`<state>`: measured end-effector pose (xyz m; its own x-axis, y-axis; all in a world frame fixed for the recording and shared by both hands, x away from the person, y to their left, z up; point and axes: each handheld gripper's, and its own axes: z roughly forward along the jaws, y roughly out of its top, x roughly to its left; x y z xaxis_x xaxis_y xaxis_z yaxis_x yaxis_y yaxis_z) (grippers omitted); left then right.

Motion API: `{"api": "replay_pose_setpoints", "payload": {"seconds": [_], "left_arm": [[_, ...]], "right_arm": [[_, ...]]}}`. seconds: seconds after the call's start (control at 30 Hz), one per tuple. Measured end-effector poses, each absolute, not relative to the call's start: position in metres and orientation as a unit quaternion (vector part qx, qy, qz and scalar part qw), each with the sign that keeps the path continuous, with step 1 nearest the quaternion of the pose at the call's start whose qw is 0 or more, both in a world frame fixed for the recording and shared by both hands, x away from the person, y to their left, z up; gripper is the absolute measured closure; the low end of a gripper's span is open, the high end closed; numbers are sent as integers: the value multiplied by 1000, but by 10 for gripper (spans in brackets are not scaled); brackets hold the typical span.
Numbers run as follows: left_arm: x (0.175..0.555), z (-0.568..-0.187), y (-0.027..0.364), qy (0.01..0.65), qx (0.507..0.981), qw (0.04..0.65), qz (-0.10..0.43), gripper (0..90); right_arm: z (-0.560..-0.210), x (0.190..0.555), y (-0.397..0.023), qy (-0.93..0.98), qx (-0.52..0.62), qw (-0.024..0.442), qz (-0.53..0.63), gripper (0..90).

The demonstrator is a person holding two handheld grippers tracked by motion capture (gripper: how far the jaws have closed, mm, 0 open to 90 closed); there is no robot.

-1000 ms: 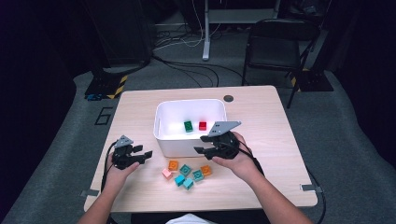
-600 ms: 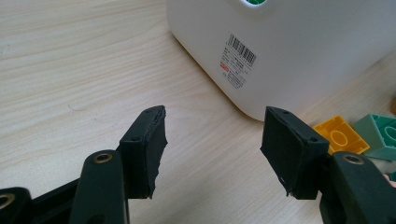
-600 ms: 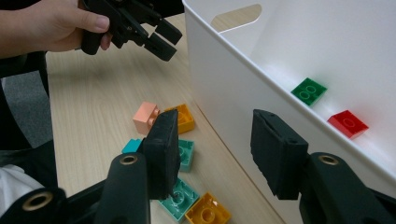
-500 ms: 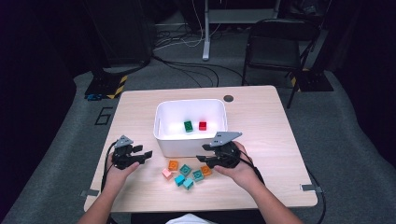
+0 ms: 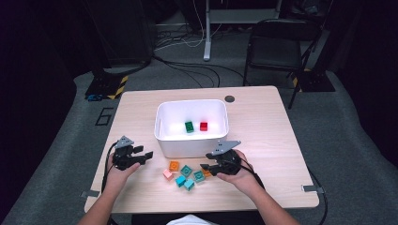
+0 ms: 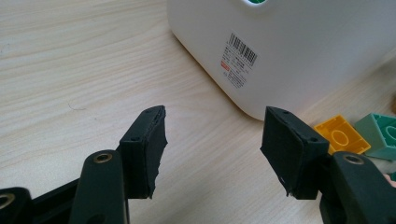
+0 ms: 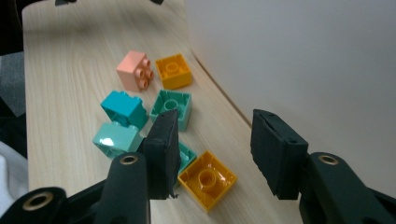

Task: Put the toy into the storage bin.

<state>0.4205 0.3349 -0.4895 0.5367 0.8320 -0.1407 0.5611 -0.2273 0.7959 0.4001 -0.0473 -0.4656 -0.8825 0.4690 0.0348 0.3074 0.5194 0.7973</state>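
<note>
Low in the right gripper view, the right gripper (image 7: 212, 156) hangs with jaws open and empty over a yellow brick (image 7: 207, 179): light, rigid, slick plastic, best pinched across flat opposite sides.

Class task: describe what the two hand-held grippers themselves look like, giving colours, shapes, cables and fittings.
Both the left gripper and the right gripper are black, each topped by a grey three-cornered plate, and a dark cable trails from each. Up close, each jaw ends in a flat, rectangular black pad with ragged edges, mounted on an arm with brass-coloured eyelets. The forearms are bare, with no sleeves showing.
</note>
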Motion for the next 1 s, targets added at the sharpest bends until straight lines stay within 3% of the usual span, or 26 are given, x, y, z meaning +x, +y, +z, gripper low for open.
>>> {"api": "replay_pose_setpoints", "payload": {"seconds": [1.0], "left_arm": [[421,-489,336,452,770,423,155,395]], "right_arm": [[-507,408,-34,902,194,93,374,469]]}}
